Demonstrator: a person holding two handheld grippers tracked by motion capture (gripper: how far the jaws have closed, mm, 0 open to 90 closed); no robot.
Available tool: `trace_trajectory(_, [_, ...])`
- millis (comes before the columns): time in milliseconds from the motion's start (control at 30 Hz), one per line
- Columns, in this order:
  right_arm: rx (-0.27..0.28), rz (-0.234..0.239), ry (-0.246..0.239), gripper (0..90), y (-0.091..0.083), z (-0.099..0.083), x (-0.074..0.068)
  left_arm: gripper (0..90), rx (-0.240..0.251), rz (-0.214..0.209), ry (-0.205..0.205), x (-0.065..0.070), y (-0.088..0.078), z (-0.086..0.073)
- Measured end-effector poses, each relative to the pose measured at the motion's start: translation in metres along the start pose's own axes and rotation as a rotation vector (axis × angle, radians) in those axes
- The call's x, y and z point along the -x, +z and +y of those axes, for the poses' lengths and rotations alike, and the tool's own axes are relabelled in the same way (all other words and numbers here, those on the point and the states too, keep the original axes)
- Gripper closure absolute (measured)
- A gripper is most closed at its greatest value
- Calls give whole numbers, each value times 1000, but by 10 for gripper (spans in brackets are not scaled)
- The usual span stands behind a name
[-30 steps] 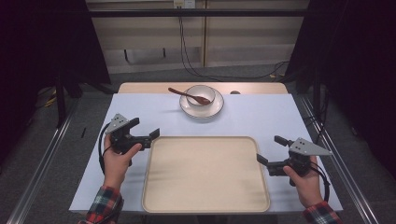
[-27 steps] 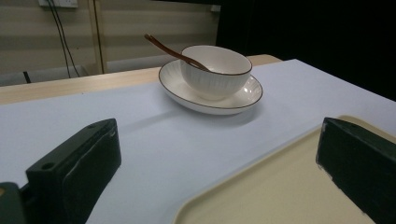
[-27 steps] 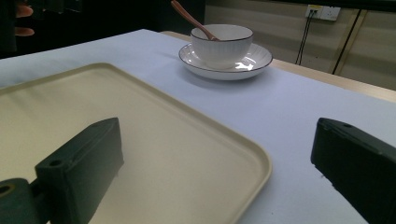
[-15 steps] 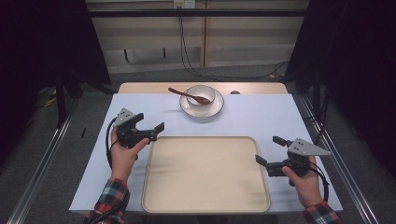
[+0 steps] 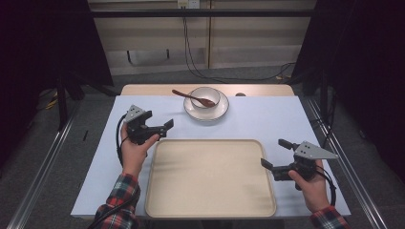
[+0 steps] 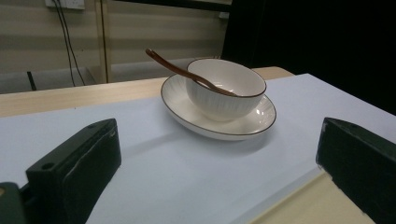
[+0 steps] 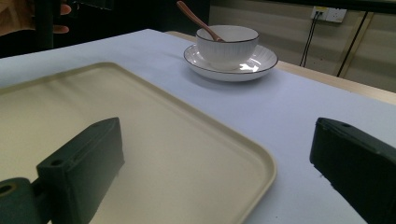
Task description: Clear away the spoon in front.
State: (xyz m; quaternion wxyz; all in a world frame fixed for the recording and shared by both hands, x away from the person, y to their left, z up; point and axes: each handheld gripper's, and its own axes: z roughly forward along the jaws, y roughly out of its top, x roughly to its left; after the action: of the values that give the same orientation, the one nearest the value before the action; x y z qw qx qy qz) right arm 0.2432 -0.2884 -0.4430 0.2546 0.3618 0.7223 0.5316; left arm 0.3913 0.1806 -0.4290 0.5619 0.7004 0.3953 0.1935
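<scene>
I had the left gripper (image 5: 160, 130) spread wide, aimed at the bowl (image 5: 205, 97) on its plate (image 5: 206, 111) near the table's far edge. The loose spoon (image 5: 193, 98) could tip out if I bumped it.

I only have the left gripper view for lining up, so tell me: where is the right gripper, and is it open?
Observer: The right gripper is open at the tray's right rim, with one jaw over the tray and the other over the blue cloth.
Operator: Is anything on the tray?
Observer: No, the high view shows nothing lying in it.
Operator: Where does my own gripper sit on the table?
Observer: The left gripper is by the tray's far left corner. It is open and aimed toward the bowl on its saucer.
</scene>
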Motion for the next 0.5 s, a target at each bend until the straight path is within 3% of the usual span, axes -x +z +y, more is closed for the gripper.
trace_trajectory(333, [-6,9,-12,28,2,0,-2,0,1,-8,-19,1,17,2])
trace_trajectory(433, [-14,30,-21,28,2,0,-1,0,-2,6,-22,1,24,1])
trace_trajectory(500, [-9,16,-14,28,2,0,-2,0,-5,8,-18,1,27,1])
